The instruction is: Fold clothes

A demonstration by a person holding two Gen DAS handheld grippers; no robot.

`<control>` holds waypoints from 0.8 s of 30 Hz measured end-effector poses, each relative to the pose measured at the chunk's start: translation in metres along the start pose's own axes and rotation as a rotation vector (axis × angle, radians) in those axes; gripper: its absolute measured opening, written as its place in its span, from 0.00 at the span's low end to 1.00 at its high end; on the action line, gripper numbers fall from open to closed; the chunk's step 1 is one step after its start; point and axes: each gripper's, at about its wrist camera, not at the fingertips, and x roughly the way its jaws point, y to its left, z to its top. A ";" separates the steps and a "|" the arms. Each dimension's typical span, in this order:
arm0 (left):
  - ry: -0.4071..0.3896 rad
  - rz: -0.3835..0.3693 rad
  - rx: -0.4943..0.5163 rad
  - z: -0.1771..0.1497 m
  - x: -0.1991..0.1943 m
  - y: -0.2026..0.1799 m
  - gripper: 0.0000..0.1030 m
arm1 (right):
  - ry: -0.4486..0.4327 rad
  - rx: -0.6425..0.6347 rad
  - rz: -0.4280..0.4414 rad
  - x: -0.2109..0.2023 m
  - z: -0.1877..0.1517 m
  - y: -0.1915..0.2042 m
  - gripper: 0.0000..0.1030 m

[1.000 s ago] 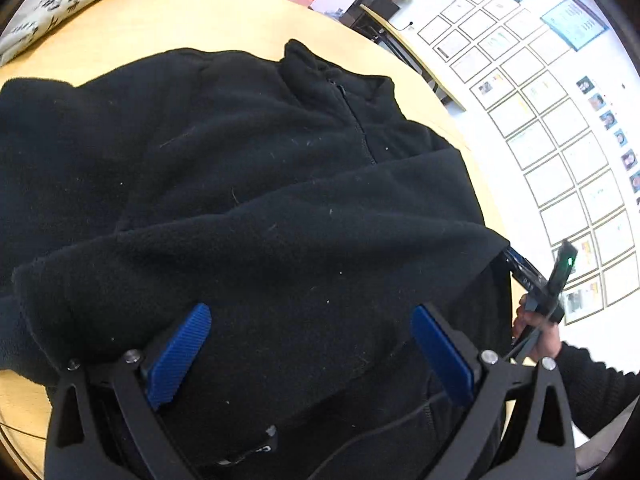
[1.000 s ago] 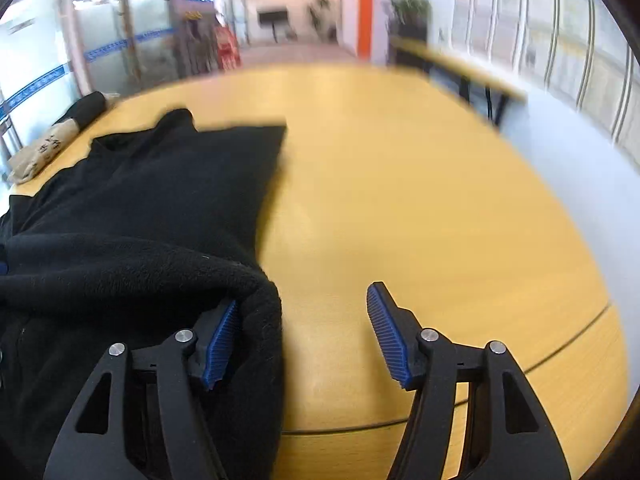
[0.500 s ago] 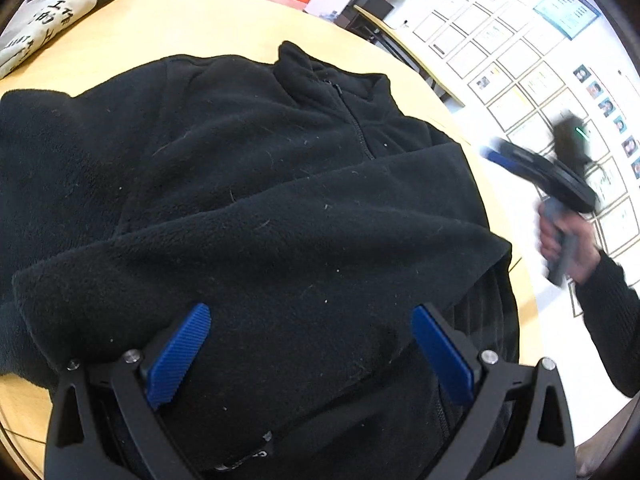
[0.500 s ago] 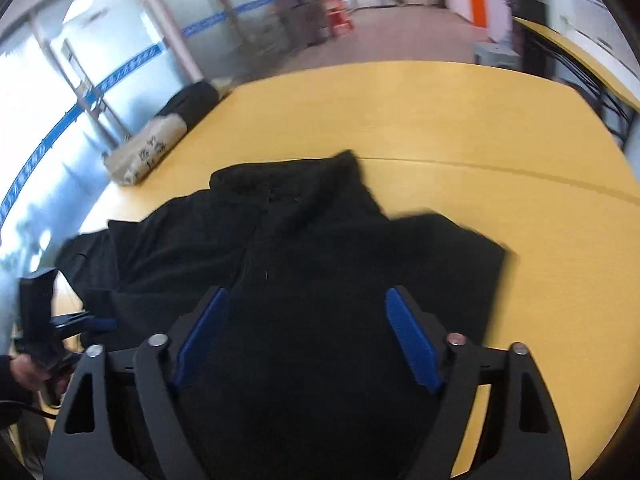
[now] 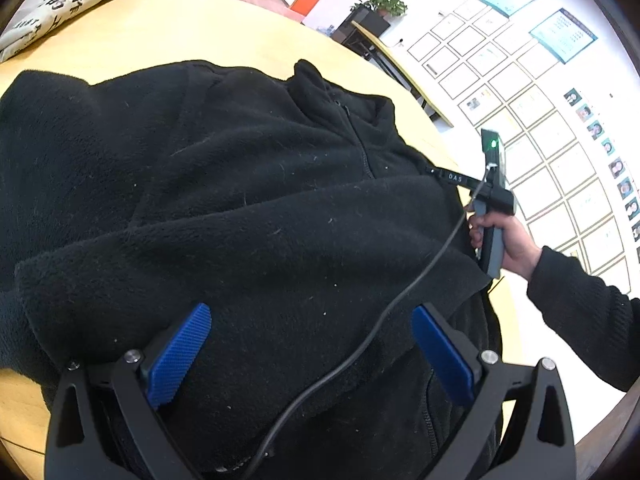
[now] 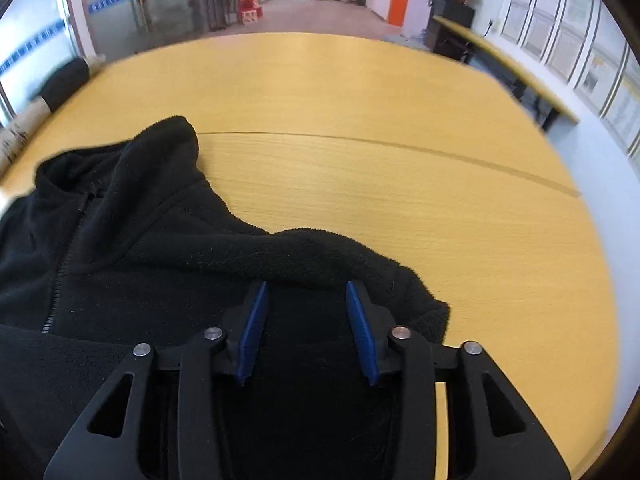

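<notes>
I see the black fleece jacket [image 5: 256,208] spread over the near part of the yellow wooden counter [image 6: 360,184], its stand-up collar [image 5: 316,80] and zipper [image 5: 360,148] pointing toward the far side, and one sleeve [image 5: 240,264] lies folded across the body from the right. My left gripper [image 5: 312,344] hangs above the near hem of the jacket with its jaws set wide, the blue pads [image 5: 180,356] clear of the fleece on both sides and nothing between them. A black cable [image 5: 400,296] trails over the fabric from the near edge up to the right. There, at the jacket's right edge, my right hand [image 5: 508,236] grips the handle of the right gripper, which reaches in over the shoulder area. From the right wrist camera, the right gripper [image 6: 306,332] sits low over the fleece with its jaws narrowed, a raised ridge of the jacket's edge [image 6: 320,248] just beyond the pad tips; I think some fabric lies between the pads, but the dark cloth under them makes it hard to say whether it is pinched, so I cannot tell. Far left on the counter lies a folded cream cloth with black printed characters [image 5: 52,12]. Beyond the counter's right side stands a wall of framed sheets [image 5: 520,80], with a potted plant [image 5: 384,0] on a dark stand.
</notes>
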 end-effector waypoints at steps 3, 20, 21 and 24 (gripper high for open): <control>-0.013 0.053 0.011 -0.003 -0.017 -0.001 1.00 | -0.077 -0.020 -0.035 -0.039 -0.003 0.021 0.95; -0.534 0.143 -0.960 -0.116 -0.336 0.263 1.00 | -0.228 -0.016 0.321 -0.264 -0.120 0.184 0.95; -0.544 0.136 -1.029 -0.121 -0.336 0.287 1.00 | -0.217 -0.017 0.324 -0.267 -0.121 0.195 0.95; -0.555 0.107 -1.169 -0.129 -0.330 0.346 1.00 | -0.215 -0.049 0.341 -0.268 -0.125 0.222 0.95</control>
